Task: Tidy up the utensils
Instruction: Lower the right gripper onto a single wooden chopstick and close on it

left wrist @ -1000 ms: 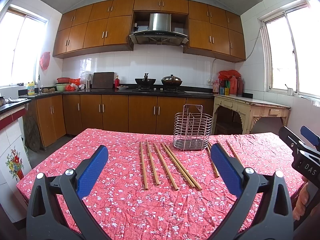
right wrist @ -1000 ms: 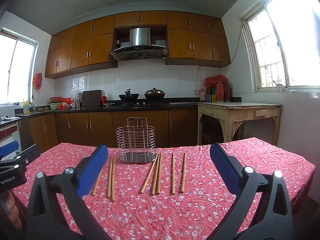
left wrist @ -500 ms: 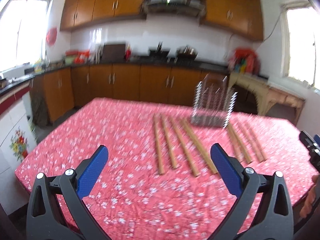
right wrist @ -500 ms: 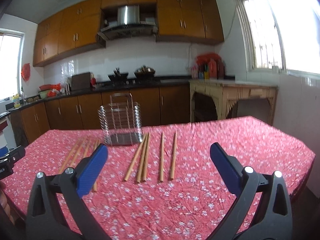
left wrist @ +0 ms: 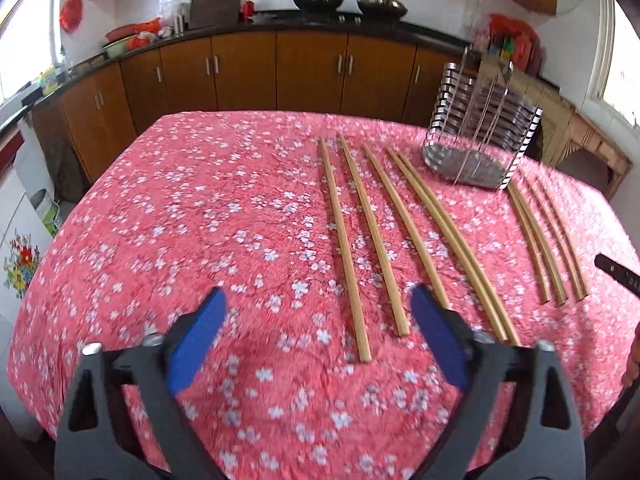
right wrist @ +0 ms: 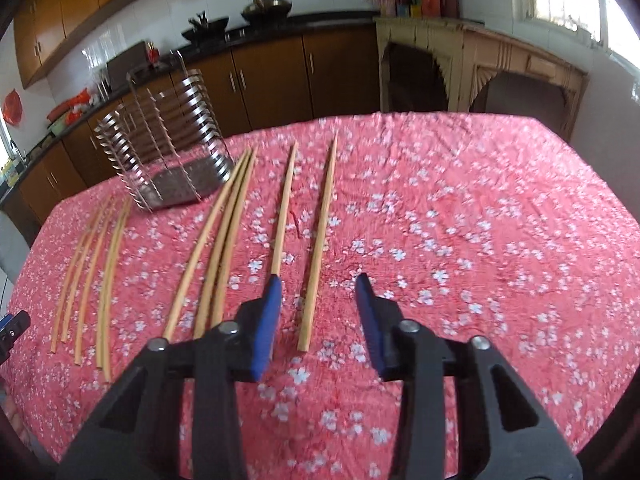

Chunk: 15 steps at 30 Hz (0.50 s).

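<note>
Several wooden chopsticks lie in rows on the red floral tablecloth (left wrist: 200, 208). A metal wire utensil holder (left wrist: 480, 128) stands upright at the back, also in the right wrist view (right wrist: 168, 148). My left gripper (left wrist: 316, 308) is open, low over the cloth, with the near ends of two chopsticks (left wrist: 344, 248) between its fingers. My right gripper (right wrist: 318, 292) is open but narrower, and the rightmost chopstick (right wrist: 320, 232) lies between its blue pads (right wrist: 266, 320). Neither holds anything.
The table's edges (right wrist: 600, 184) drop off on all sides. Brown kitchen cabinets (left wrist: 280, 68) and a counter with pots run along the back wall. A pale wooden side table (right wrist: 480, 64) stands at the right. The other gripper's tip (left wrist: 616, 272) shows at the right edge.
Both grippers have tilted down and moved forward toward the chopsticks. The right gripper's jaws have narrowed around the rightmost chopstick. The left gripper stays wide open.
</note>
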Motion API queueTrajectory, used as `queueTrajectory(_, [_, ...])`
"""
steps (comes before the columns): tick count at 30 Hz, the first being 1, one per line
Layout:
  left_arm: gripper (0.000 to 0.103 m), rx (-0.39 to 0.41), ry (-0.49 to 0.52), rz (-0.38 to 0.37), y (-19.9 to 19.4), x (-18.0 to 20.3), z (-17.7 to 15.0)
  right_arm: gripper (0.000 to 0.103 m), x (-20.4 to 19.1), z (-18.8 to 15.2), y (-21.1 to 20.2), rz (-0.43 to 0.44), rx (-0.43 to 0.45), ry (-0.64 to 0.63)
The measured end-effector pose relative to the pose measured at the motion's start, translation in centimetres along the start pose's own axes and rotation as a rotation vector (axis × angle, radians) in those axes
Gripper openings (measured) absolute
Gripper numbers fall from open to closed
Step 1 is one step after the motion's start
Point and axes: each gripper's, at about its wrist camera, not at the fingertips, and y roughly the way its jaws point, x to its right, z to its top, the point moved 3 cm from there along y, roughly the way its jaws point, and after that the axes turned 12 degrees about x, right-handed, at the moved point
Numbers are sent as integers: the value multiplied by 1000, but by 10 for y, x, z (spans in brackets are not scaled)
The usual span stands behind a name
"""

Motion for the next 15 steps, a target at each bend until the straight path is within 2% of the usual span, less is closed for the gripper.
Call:
queueTrajectory(3, [67, -39, 23, 0, 16, 3, -1, 27, -3, -2, 17, -2, -45, -4])
queueTrajectory(7, [56, -79, 28, -14, 30, 7, -3, 20, -9, -4, 27, -8, -72, -30])
queueTrajectory(9, [47, -91, 33, -14, 35, 9, -4, 19, -11, -4, 30, -15, -84, -44])
queueTrajectory(12, [36, -111, 39, -15, 43, 12, -4, 17, -16, 0, 37, -27, -80, -68])
queueTrajectory(15, [26, -117, 52, -5, 48, 13, -3, 10, -17, 1, 38, -33, -73, -66])
